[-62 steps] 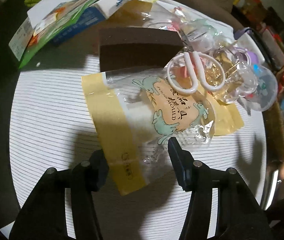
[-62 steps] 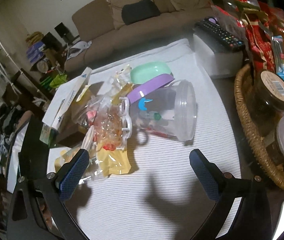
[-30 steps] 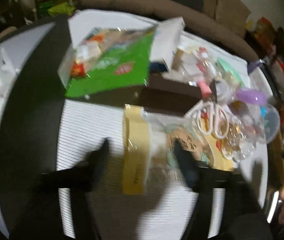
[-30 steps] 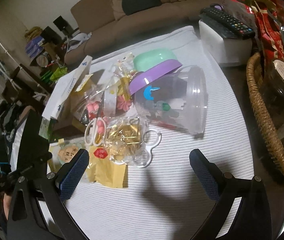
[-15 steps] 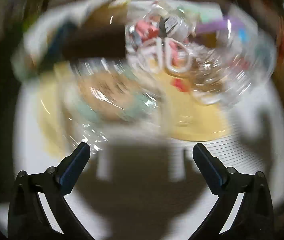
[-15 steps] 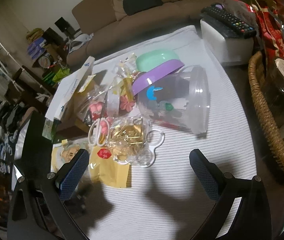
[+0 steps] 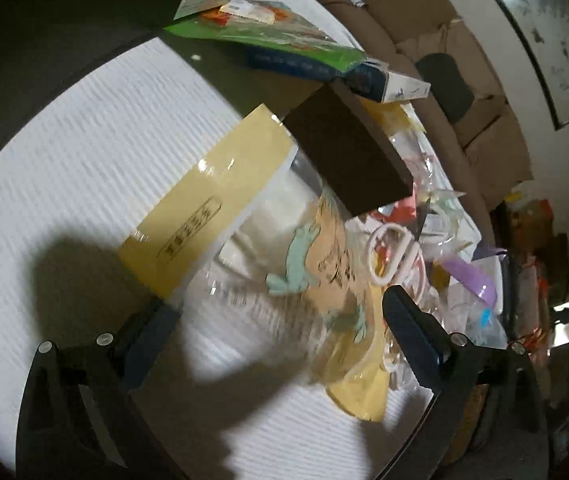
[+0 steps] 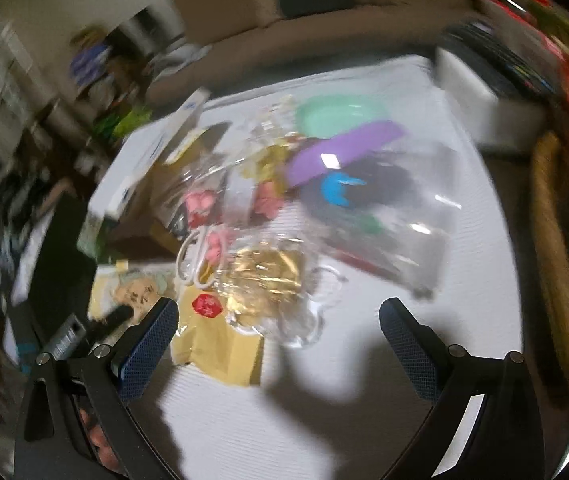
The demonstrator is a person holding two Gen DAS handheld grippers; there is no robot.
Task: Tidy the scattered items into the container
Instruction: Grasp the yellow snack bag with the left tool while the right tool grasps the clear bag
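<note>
- Your left gripper [image 7: 272,320] had jaws apart, straddling the dolphin-print packet [image 7: 284,264]; long axis ran ahead-left.
- Your right gripper [image 8: 276,332], also apart, was farther; clear container [image 8: 384,224] ahead-right.

You have the scissors [image 8: 198,258] lying between the packet [image 8: 140,292] on their left and the jar [image 8: 380,216] on their right.

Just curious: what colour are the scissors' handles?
White, on the scissors; clearest in the left wrist view.
</note>
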